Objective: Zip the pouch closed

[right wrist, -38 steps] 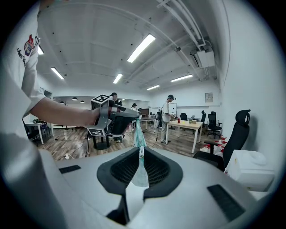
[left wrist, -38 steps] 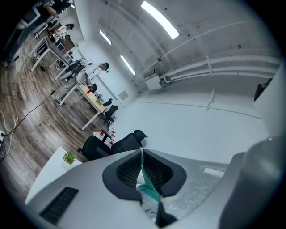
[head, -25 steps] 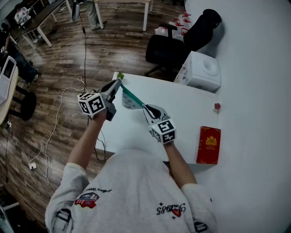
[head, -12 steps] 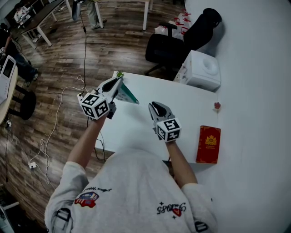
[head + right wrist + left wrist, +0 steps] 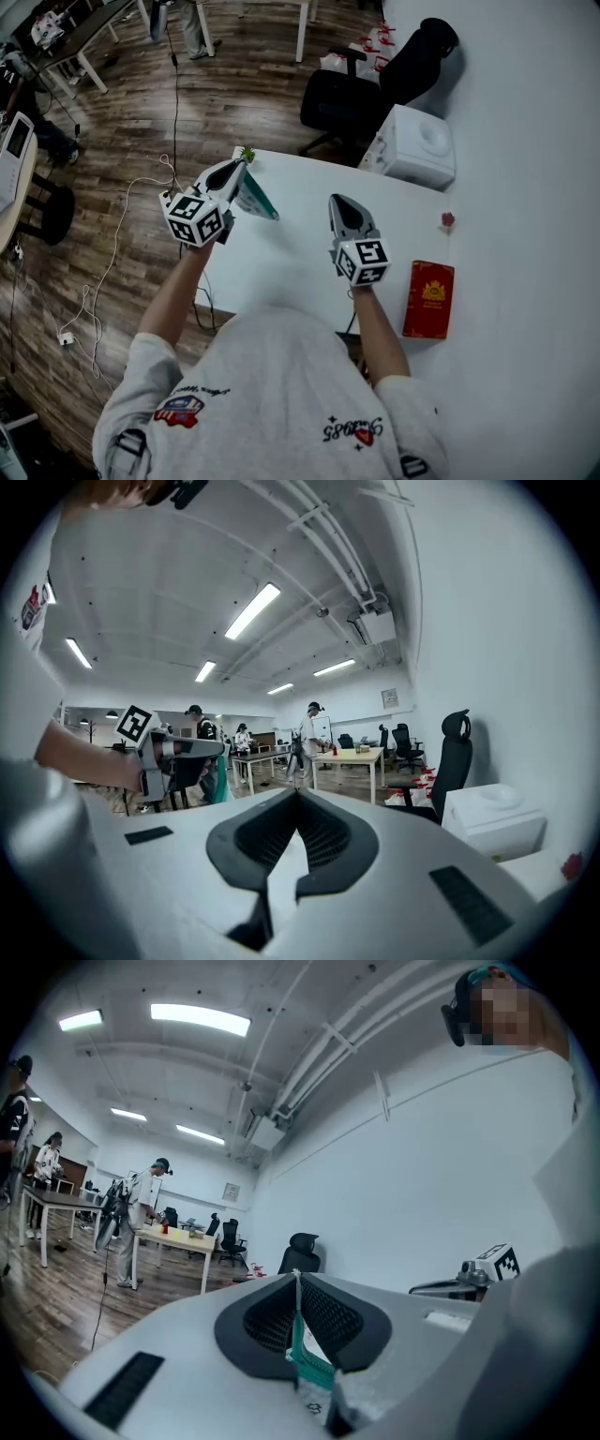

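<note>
The fingers of your left gripper [image 5: 298, 1288] clamped the zip edge of the pouch [image 5: 311, 1361]; those of your right gripper [image 5: 297, 803] had just closed on nothing. You needed a steady hold to check closure.

The person wore a pale grey sweatshirt [image 5: 272, 394] whose sleeves [image 5: 141, 364] ended short of the wrists. It bore a red-and-blue emblem [image 5: 178, 411] on one side of the chest and a script print [image 5: 352, 431] with a red mark on the other. The left gripper [image 5: 245, 166] and the right gripper [image 5: 339, 201] had smooth light-grey shells that narrowed toward the jaws. Behind the jaws, at the hand end, each carried a white marker cube [image 5: 197, 217] printed with black squares. Inside the jaws sat black pads [image 5: 328, 832] with a fine ribbed texture, framed by a dark rim. To either side of the jaws, flat black rectangular strips [image 5: 466, 890] were set into the shell.
</note>
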